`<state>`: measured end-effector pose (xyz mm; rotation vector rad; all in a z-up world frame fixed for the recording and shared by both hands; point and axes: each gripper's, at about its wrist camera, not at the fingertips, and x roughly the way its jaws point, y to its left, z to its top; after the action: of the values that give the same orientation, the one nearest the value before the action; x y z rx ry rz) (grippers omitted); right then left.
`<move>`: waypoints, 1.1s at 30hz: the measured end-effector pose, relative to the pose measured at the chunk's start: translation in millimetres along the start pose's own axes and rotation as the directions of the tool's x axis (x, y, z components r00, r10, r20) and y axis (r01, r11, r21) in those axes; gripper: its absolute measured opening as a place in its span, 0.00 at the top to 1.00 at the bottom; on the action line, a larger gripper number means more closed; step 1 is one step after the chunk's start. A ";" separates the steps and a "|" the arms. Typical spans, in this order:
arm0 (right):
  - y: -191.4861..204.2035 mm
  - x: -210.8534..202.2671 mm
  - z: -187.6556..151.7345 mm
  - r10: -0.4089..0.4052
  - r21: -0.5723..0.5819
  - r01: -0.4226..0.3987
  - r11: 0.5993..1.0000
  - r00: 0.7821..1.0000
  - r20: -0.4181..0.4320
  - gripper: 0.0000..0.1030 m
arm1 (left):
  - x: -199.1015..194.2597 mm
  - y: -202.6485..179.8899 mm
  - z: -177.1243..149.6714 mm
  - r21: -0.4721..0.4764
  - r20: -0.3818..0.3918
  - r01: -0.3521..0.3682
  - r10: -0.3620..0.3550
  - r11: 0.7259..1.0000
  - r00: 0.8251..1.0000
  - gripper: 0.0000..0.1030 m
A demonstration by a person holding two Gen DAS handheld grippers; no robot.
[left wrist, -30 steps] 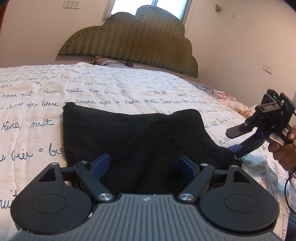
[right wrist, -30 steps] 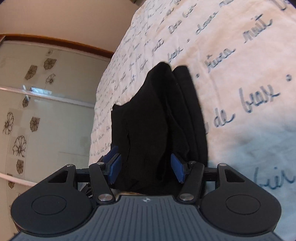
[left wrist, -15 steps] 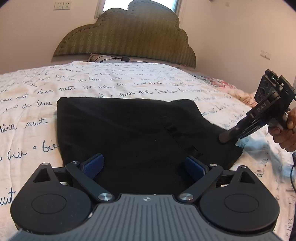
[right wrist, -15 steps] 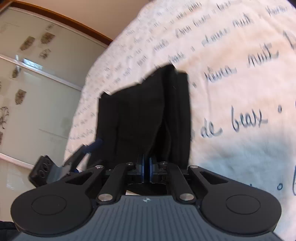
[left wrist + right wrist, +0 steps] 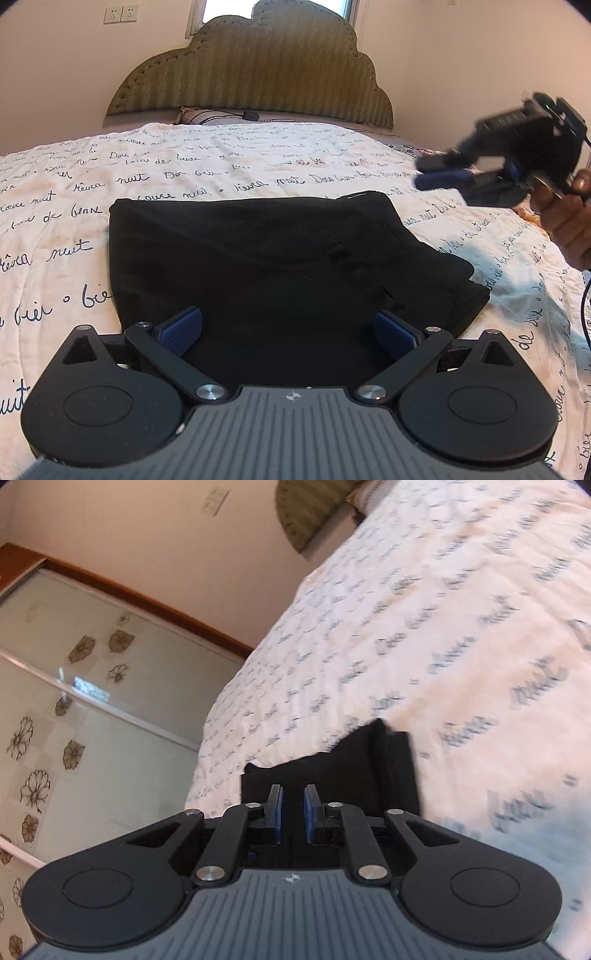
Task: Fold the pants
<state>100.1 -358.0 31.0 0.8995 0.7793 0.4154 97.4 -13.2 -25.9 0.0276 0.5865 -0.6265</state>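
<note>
The black pants [image 5: 280,266] lie folded into a flat bundle on the white bedspread with blue script [image 5: 74,192]. My left gripper [image 5: 288,332] is open wide, its blue pads just above the near edge of the pants, holding nothing. My right gripper [image 5: 439,173] shows in the left wrist view, lifted in the air to the right of the pants. In its own view the right gripper [image 5: 292,808] has its pads slightly apart with nothing between them, above the near end of the pants [image 5: 362,771].
A padded olive headboard [image 5: 258,74] and a pillow [image 5: 210,114] stand at the far end of the bed. A wardrobe with frosted flower-patterned doors [image 5: 74,701] runs along the far side of the bed. A hand [image 5: 569,221] holds the right gripper.
The right gripper, shut on the pants' right edge half a second ago, has let go, opened a little and lifted up and away. The pants now lie flatter. The left gripper stays open.
</note>
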 end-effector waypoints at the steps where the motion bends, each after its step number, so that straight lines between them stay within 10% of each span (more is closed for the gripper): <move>1: 5.8 12.1 -0.1 -0.001 -0.018 0.000 1.000 1.000 -0.018 0.83 | -0.1 0.1 -0.1 0.000 0.000 0.000 0.000 1.000 1.000 0.01; 7: 0.8 77.6 -11.3 -0.112 -0.099 0.100 0.990 0.985 -0.128 0.78 | -0.6 0.9 -0.1 -0.002 0.002 0.000 0.000 1.000 1.000 0.01; 10: -30.6 74.4 -11.9 -0.052 0.024 0.054 0.998 0.994 -0.096 1.00 | -1.0 1.5 -0.4 -0.004 0.006 0.005 -0.005 1.000 1.000 0.01; 19: -7.4 15.9 -26.1 -0.024 0.004 0.024 1.000 0.999 0.031 0.94 | -48.2 22.9 2.8 -0.149 0.049 0.038 -0.030 0.988 0.998 0.04; 22: -18.8 -15.1 -29.1 -0.013 0.041 0.011 0.999 0.998 0.056 0.71 | -55.8 59.4 -4.1 -0.375 0.037 0.055 -0.045 0.925 0.998 0.03; 24: -27.8 -22.4 -33.0 -0.081 0.037 0.080 0.996 0.996 0.047 0.29 | -48.1 83.6 -12.0 -0.535 0.009 0.059 -0.064 0.843 0.998 0.04; 31: -51.7 -3.7 -38.1 -0.107 0.050 0.109 0.993 0.994 -0.033 0.26 | -21.8 115.0 -2.5 -0.770 0.064 0.160 -0.175 0.618 0.982 0.06; 33: -53.8 0.8 -36.1 -0.100 0.045 0.102 0.994 0.994 -0.051 0.26 | -15.3 114.6 3.4 -0.774 0.008 0.092 -0.135 0.627 0.991 0.25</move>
<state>73.8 -368.8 -27.3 0.8928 0.8789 0.3322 153.2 87.8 -32.0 -0.8297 0.8802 -0.4488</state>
